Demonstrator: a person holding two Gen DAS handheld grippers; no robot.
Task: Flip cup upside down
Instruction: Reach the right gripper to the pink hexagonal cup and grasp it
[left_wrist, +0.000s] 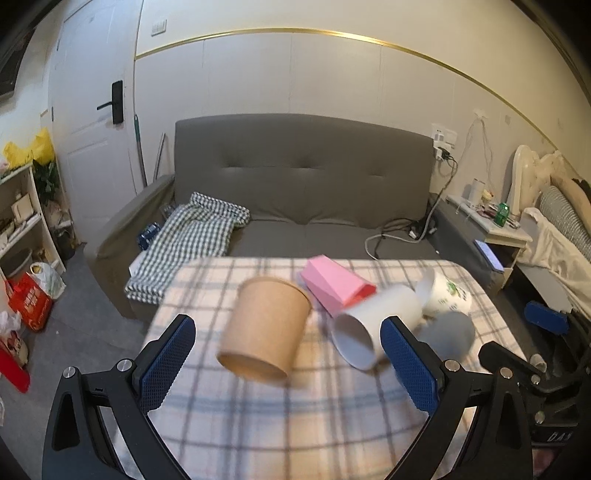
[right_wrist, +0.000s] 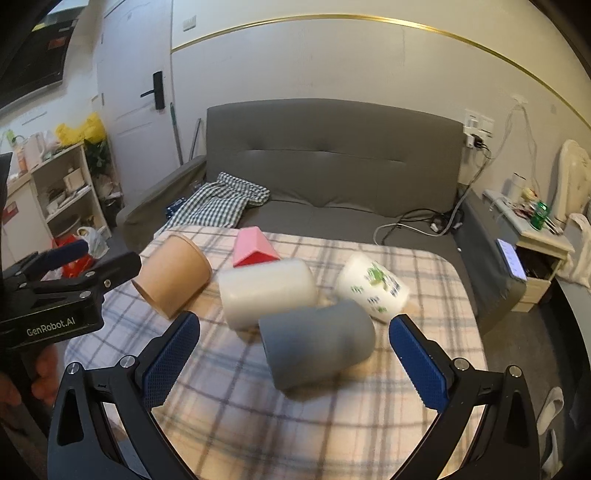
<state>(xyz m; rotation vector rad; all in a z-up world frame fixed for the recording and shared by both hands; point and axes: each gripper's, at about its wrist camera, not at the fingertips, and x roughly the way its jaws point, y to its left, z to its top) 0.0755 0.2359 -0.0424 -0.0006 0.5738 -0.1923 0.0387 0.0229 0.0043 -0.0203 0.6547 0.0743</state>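
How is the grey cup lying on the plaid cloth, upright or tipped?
Tipped. The grey cup lies on its side on the plaid cloth, its round end facing the right wrist camera; whether that end is open is blurred.

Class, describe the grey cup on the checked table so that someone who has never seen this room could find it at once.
Find the grey sofa, then the table with the checked cloth in front of it. Several cups lie on their sides there; the grey cup lies nearest the camera, between the right gripper's open fingers. It alone is plain grey: beside it are a white cup, a brown paper cup and a green-printed cup.
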